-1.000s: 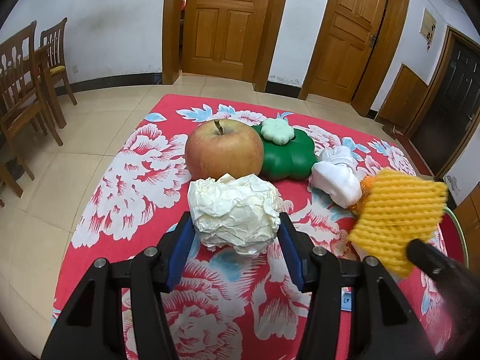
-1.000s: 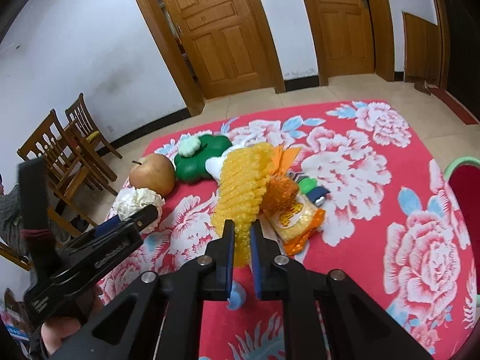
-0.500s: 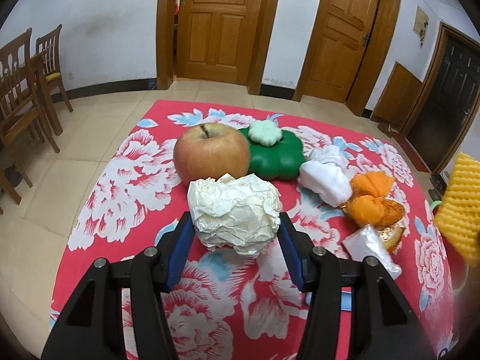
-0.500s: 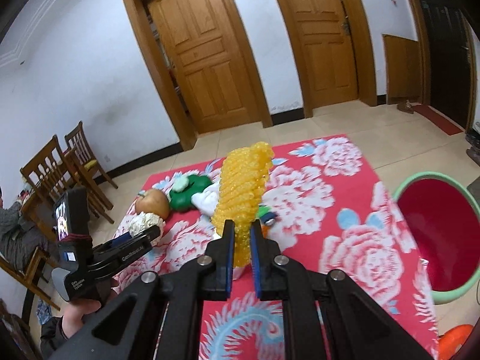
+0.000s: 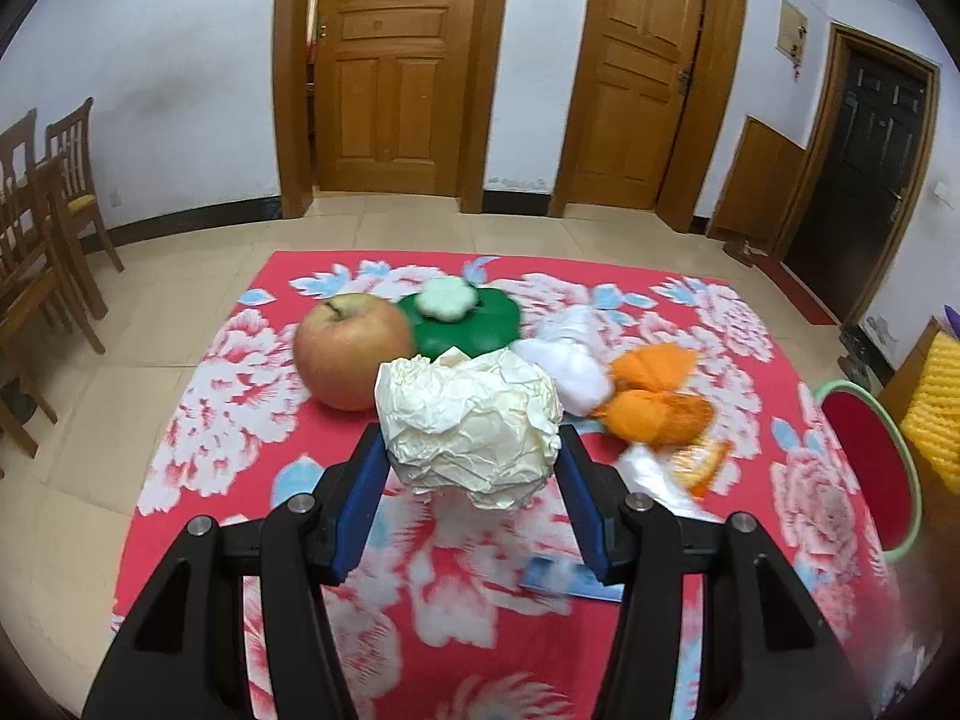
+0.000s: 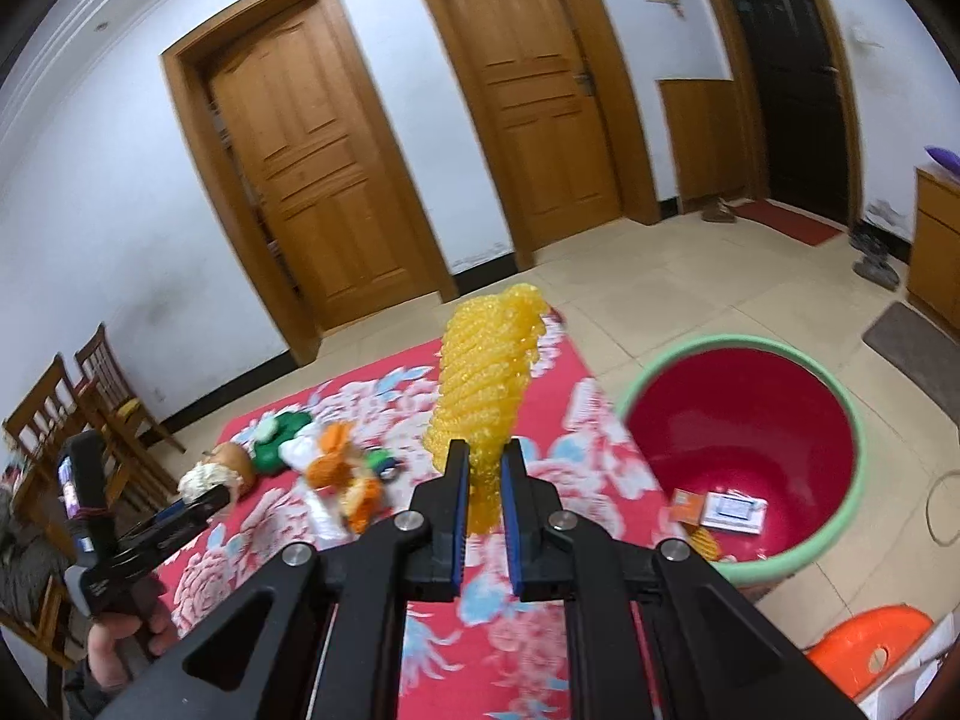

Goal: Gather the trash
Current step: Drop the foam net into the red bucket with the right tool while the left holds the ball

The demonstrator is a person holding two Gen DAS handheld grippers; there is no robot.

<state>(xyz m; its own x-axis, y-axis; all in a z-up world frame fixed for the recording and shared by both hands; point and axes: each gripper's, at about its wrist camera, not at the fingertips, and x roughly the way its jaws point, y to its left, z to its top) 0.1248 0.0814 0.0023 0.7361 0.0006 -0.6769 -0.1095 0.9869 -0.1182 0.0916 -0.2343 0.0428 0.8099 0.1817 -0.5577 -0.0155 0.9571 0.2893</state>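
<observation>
Holding two pieces of trash at once, one per claw. The right gripper [image 6: 481, 483] is pinched nearly closed on the lower end of the yellow foam net [image 6: 483, 384]; the net stands up and away from the fingers, its long axis running along them, the free end topmost and leaning slightly right. The left gripper [image 5: 470, 468] is spread about half wide, its blue pads [image 5: 359, 501] pressed against both flanks of the crumpled paper ball [image 5: 471, 420], which fills the gap and looks lifted clear of the cloth, though contact underneath is hidden.

Key relation: the red bin [image 6: 744, 450] with its green rim sits on the floor just off the right edge of the floral cloth [image 6: 540, 630], to the right of and below the right claw's tip. The net is not yet over the opening; it hangs over the cloth edge beside the near-left rim. Some cards or packets already lie in the bin's bottom.

From the left wrist view the bin [image 5: 867, 450] is far right, well apart from the paper ball. Judgement: right hand is the nearer one and should release first; a short swing right and down puts the net above the mouth.

Apple [image 5: 351, 351], green box [image 5: 462, 324], white wrapper [image 5: 570, 366] and orange netting [image 5: 654, 402] remain on the cloth; apple likely not trash
</observation>
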